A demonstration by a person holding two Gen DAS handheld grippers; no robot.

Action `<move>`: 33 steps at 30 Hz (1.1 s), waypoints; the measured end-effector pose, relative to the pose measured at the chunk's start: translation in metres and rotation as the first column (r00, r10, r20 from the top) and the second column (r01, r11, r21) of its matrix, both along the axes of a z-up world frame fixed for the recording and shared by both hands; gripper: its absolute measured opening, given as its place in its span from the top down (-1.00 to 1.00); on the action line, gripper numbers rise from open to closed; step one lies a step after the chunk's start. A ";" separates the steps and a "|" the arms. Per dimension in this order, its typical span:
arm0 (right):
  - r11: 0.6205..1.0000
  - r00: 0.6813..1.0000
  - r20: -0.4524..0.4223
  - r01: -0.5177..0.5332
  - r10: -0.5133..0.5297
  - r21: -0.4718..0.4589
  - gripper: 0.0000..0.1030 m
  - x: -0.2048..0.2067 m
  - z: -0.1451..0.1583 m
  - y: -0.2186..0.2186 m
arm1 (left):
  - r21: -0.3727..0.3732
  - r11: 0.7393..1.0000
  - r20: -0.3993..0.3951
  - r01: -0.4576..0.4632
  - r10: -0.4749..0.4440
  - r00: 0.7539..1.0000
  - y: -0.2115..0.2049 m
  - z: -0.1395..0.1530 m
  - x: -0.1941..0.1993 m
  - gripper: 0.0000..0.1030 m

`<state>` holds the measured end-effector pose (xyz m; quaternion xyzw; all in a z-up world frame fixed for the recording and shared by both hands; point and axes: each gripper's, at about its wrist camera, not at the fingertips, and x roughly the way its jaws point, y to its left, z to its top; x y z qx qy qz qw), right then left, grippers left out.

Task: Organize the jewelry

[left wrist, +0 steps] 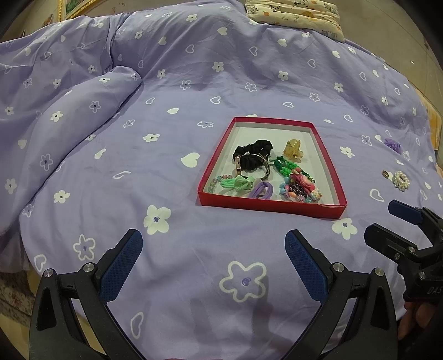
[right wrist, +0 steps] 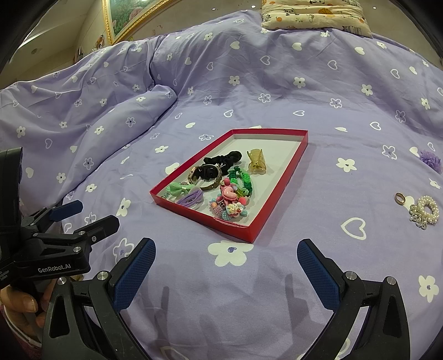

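Observation:
A shallow red box [left wrist: 337,177] [right wrist: 277,191] lies on the purple bed cover. It holds several pieces: a black scrunchie [left wrist: 253,148] [right wrist: 221,159], a yellow claw clip [left wrist: 294,149] [right wrist: 257,163], a watch, green braided ties, purple ties and bead pieces. To its right on the cover lie a pearl scrunchie [left wrist: 401,180] [right wrist: 425,211], a small ring [left wrist: 384,174] [right wrist: 399,198] and a purple scrunchie [left wrist: 392,144] [right wrist: 430,160]. My left gripper [left wrist: 213,247] is open and empty, before the box. My right gripper [right wrist: 225,256] is open and empty, right of the left one.
The bed cover [left wrist: 193,83] bunches into a thick fold [left wrist: 83,110] at the left. A patterned pillow [right wrist: 315,13] lies at the far end. A gold-framed picture [right wrist: 124,16] hangs on the wall behind. A hand [right wrist: 19,304] holds the left gripper.

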<state>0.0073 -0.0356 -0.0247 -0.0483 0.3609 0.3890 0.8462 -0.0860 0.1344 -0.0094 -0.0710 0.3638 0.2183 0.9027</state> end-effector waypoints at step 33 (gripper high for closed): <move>1.000 1.000 0.000 -0.003 0.003 0.003 -1.00 0.003 0.005 0.001 | -0.003 1.000 -0.001 0.000 0.000 1.000 0.001 0.000 0.003 -1.00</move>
